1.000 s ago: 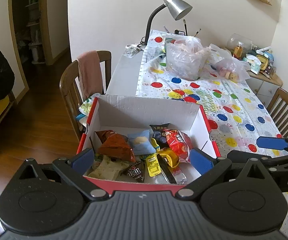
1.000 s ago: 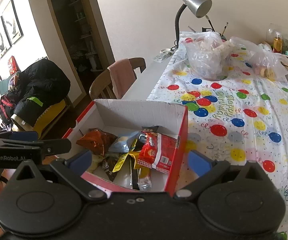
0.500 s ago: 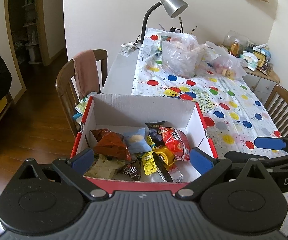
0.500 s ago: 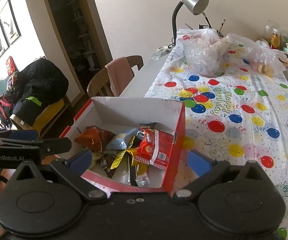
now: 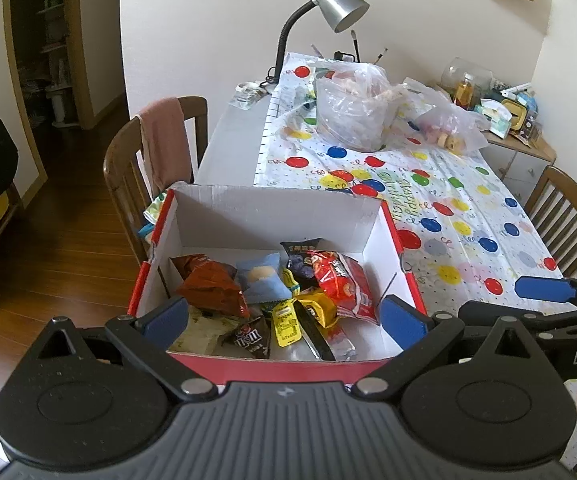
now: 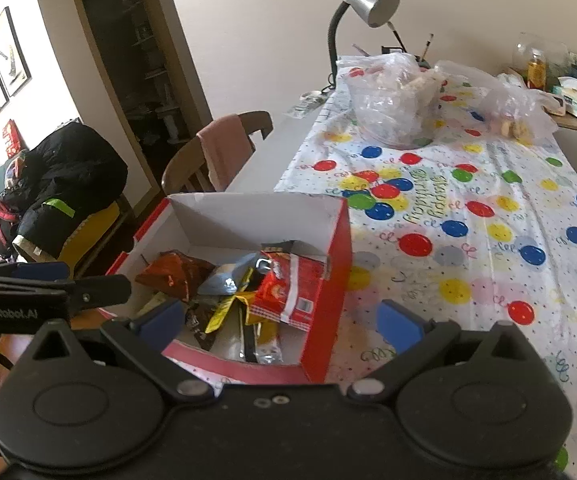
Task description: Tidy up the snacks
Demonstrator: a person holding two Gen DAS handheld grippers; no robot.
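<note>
A red cardboard box (image 5: 392,236) (image 6: 336,256) with white inner walls sits at the near end of the table. It holds several snack packets: an orange-brown bag (image 5: 208,288), a light blue packet (image 5: 262,278), a red bag (image 5: 342,284) (image 6: 292,292), a yellow packet (image 5: 286,320) and an M&M's pack (image 5: 248,336). My left gripper (image 5: 284,320) is open and empty, just in front of the box. My right gripper (image 6: 278,320) is open and empty, over the box's near right corner.
The table has a balloon-print cloth (image 6: 468,216). Clear plastic bags (image 5: 352,112) and a silver desk lamp (image 5: 336,4) stand at the far end. A wooden chair with a pink towel (image 5: 164,148) stands left of the table, and another chair (image 5: 564,216) right.
Both grippers have drawn slightly closer to the box and tilted a little; the box contents are unchanged. Both stay open.
</note>
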